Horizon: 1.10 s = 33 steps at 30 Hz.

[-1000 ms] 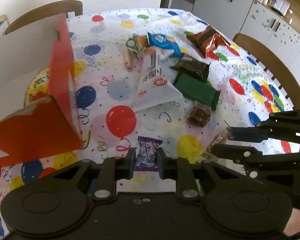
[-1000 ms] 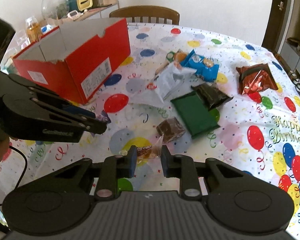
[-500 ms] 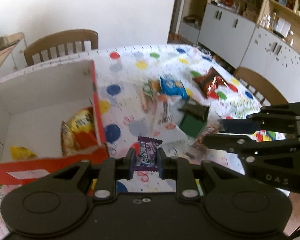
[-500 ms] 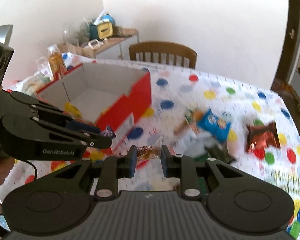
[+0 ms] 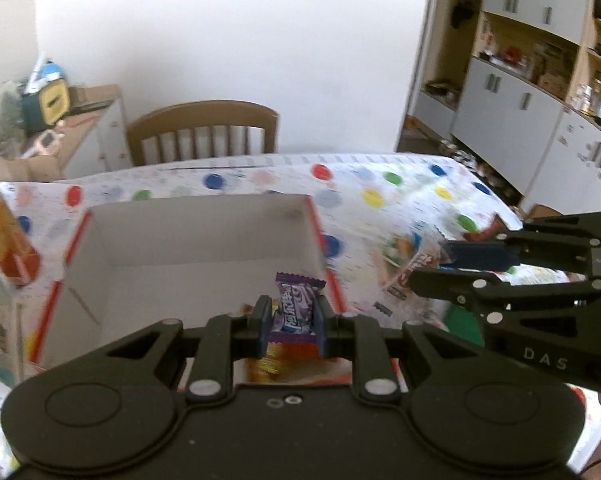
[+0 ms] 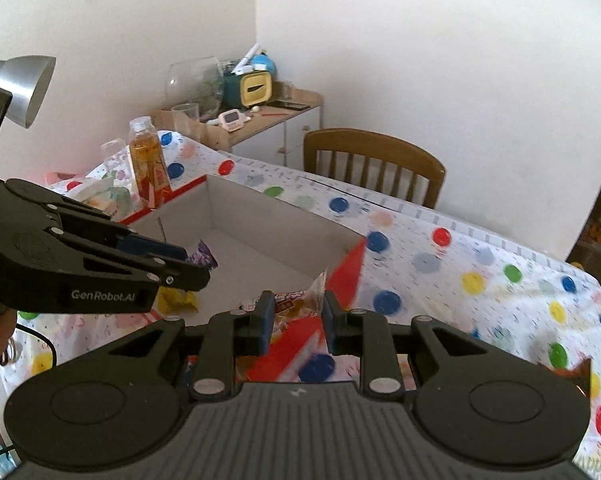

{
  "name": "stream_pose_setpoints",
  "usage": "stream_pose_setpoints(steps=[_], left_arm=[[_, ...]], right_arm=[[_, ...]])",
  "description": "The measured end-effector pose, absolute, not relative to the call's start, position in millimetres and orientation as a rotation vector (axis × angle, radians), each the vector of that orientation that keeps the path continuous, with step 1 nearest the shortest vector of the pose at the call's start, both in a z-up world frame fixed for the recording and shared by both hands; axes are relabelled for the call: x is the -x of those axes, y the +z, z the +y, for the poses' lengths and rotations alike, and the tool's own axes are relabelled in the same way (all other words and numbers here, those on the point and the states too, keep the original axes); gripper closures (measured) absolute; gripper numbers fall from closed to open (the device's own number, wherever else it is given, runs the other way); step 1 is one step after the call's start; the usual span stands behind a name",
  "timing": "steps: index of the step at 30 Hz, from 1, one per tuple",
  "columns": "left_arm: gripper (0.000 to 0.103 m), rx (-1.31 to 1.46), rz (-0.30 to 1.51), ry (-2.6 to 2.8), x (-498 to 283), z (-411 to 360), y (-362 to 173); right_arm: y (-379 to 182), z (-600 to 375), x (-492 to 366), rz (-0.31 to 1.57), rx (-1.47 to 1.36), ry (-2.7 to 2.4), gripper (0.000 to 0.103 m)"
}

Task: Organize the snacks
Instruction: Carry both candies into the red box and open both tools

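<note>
Holding purple candy (image 5: 296,307) in left claw (image 5: 291,322) over red box (image 5: 204,240) | right claw (image 6: 294,318) clamps clear-wrapped snack (image 6: 296,304) at box's near corner | risk: I release there, snack hits rim, lands on bench (image 6: 480,264)

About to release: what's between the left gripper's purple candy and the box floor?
In the left wrist view, the purple candy hangs over the open box; directly below lies a yellow-orange packet, the rest of the floor looks bare.
</note>
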State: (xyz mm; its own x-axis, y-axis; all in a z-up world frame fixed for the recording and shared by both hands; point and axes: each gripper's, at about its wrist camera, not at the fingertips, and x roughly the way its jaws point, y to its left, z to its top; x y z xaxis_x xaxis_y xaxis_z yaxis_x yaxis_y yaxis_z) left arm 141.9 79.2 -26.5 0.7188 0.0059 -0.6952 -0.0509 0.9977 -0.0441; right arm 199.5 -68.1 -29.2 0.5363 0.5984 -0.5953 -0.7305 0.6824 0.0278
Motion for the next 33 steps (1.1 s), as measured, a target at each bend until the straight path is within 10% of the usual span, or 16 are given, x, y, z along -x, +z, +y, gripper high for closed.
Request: stream_pose_setpoints(steps=[33], left_arm=[[0.084,0.079,1.028,0.203,-196,194,-108]], right_arm=[[-116,46,-242,0.840,0.395,0.793,0.079]])
